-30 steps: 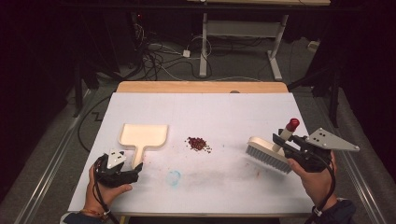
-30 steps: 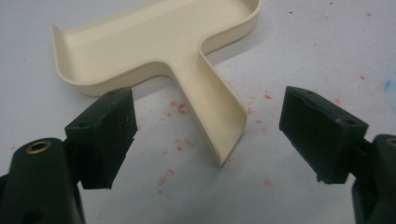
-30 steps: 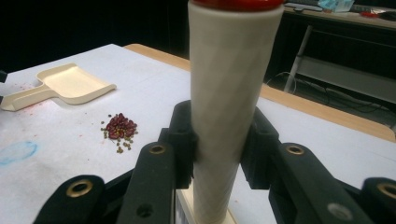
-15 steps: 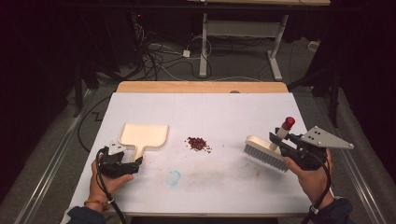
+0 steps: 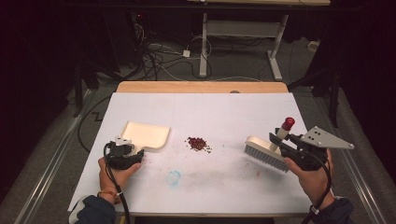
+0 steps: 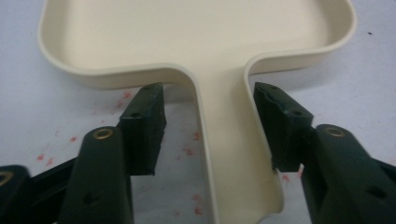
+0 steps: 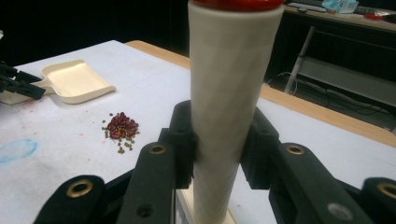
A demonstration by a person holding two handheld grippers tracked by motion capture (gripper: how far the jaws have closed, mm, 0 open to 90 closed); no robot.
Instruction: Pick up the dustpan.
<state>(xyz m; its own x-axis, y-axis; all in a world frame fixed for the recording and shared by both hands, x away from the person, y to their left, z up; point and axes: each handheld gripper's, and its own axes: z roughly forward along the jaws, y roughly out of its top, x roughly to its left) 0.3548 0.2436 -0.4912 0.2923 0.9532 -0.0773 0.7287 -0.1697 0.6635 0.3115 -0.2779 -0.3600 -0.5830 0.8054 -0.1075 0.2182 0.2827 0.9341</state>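
Overhead, the dustpan (image 5: 144,135) is seen left of the beans (image 5: 198,143), its handle pointing back into the left gripper (image 5: 125,153). Closer, that handle (image 6: 233,154) is straddled lengthwise by jaws just closing: right pad touching, left pad apart. Opposite, the brush (image 7: 231,93) is clamped upright in the right gripper (image 7: 217,149).

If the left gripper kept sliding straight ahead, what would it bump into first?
Probably the cream plastic dustpan: its handle already lies between the left gripper jaws, so the tray's rounded back wall comes next.
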